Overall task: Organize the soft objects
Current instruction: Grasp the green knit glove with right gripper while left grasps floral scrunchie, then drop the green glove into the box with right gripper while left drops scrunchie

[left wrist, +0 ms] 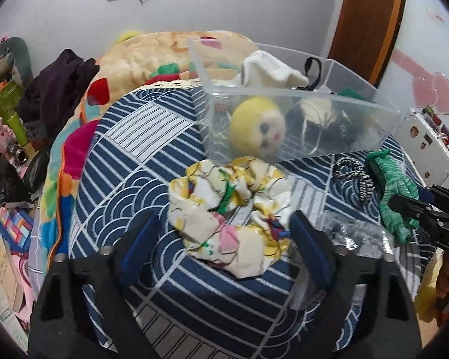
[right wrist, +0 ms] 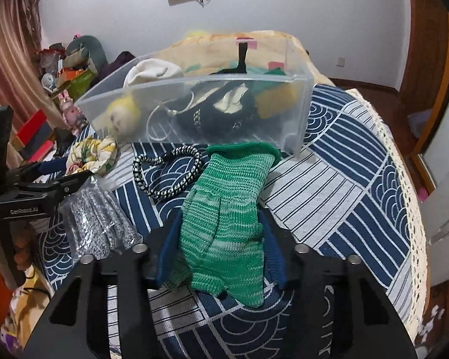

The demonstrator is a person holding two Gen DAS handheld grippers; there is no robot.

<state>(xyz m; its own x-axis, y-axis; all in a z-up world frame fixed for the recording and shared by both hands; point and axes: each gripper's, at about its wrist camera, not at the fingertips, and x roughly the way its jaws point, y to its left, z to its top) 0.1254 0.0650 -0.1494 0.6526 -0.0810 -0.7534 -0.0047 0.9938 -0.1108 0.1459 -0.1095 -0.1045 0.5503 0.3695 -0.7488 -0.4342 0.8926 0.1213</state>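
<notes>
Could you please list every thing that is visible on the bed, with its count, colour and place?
clear bin: one, transparent, at the far side of the bed cover.
plush head: one, yellow, inside the bin.
white cloth: one, at the bin's top.
black pouch: one, inside the bin.
printed scrunchie: one, cream with yellow, between the left fingers.
green glove: one, knitted, between the right fingers.
braided cord: one, black and white, beside the glove.
silver packet: one, left of the glove.
bed cover: one, navy and white.
left gripper: open around the scrunchie.
right gripper: closed on the glove.
</notes>
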